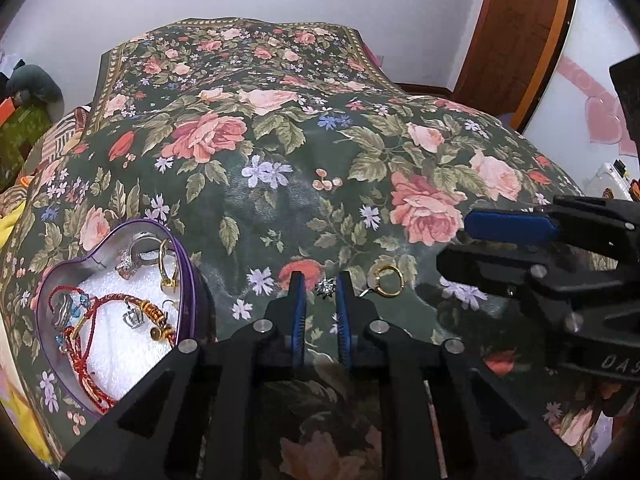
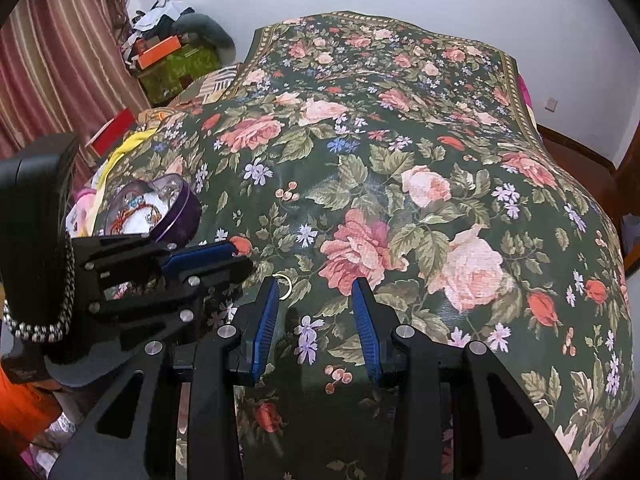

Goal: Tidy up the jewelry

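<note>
A small sparkling flower stud (image 1: 325,288) lies on the floral cloth between the fingers of my left gripper (image 1: 320,282). The jaws stand a narrow gap apart and the pads do not press it. Just right of it lies a gold hoop earring (image 1: 387,280), seen as a thin ring (image 2: 285,287) beside the left fingertip of my right gripper (image 2: 316,285), which is open and holds nothing. A purple heart-shaped tin (image 1: 191,280) at the left holds rings, gold hoops and red cord bracelets on white padding. My right gripper (image 1: 454,242) reaches in from the right.
The floral bedspread (image 2: 400,184) covers the whole bed. The tin (image 2: 182,216) sits near its left edge, behind my left gripper (image 2: 240,260). Boxes and clothes (image 2: 172,56) pile up by a striped curtain; a wooden door (image 1: 516,40) stands at the far right.
</note>
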### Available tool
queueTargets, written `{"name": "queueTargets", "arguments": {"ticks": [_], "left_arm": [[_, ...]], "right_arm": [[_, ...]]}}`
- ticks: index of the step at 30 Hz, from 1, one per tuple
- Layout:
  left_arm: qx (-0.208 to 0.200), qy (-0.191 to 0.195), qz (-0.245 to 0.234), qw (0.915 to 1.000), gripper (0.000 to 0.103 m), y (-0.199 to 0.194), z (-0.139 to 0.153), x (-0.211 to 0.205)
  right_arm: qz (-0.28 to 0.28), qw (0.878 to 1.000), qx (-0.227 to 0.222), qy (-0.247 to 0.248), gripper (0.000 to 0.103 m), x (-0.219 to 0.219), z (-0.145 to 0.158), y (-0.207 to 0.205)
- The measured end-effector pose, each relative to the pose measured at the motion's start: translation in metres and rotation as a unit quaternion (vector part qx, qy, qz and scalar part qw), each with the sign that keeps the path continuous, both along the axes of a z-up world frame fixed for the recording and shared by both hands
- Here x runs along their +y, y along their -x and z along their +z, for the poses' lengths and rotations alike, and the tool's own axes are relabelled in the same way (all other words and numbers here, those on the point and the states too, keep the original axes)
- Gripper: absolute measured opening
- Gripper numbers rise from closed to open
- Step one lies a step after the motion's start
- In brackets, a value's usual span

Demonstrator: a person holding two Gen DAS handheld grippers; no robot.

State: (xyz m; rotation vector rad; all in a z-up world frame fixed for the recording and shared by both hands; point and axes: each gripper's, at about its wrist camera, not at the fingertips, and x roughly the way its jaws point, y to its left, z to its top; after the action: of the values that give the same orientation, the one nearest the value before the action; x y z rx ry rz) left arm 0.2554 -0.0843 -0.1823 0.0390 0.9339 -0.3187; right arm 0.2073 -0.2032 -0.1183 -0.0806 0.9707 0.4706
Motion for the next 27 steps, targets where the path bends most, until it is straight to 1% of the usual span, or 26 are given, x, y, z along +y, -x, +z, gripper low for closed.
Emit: {"name": "queueTargets", "arguments": {"ticks": [3,10,19,23,24,26,27], "left_arm": [[0.001,0.004,-0.002,1.0000,0.009,-0.002,-0.001,0.002],[-0.009,0.011,0.000,0.9999,0.009,0.006,0.003,0.009],[-0.021,0.019,0.006,0.9996,0.008,0.020,0.011,0.019],[-0.021,0.029,0.006,0.9993,0.008,0.020,0.012,0.021],[-0.022,0.028,0.007,0.9993,0.008,0.020,0.013,0.021],[-0.023,0.029,0.008,0.9993,0.008,0.020,0.013,0.022],[-0.023,0.029,0.008,0.9993,0.008,0.020,0.014,0.023]], "right_arm": [[0.002,1.000,0.006,0.001,0.034,0.001,-0.002,-0.001],[0.018,1.000,0.019,0.004,0.034,0.012,-0.007,-0.002],[0.054,0.997,0.021,0.053,0.034,0.040,-0.019,-0.004],[0.056,0.997,0.024,0.050,0.034,0.039,-0.021,-0.006],[0.056,0.997,0.023,0.049,0.033,0.039,-0.021,-0.006],[0.053,0.997,0.019,0.051,0.025,0.040,-0.021,-0.006],[0.055,0.997,0.021,0.048,0.018,0.039,-0.021,-0.006]]}}
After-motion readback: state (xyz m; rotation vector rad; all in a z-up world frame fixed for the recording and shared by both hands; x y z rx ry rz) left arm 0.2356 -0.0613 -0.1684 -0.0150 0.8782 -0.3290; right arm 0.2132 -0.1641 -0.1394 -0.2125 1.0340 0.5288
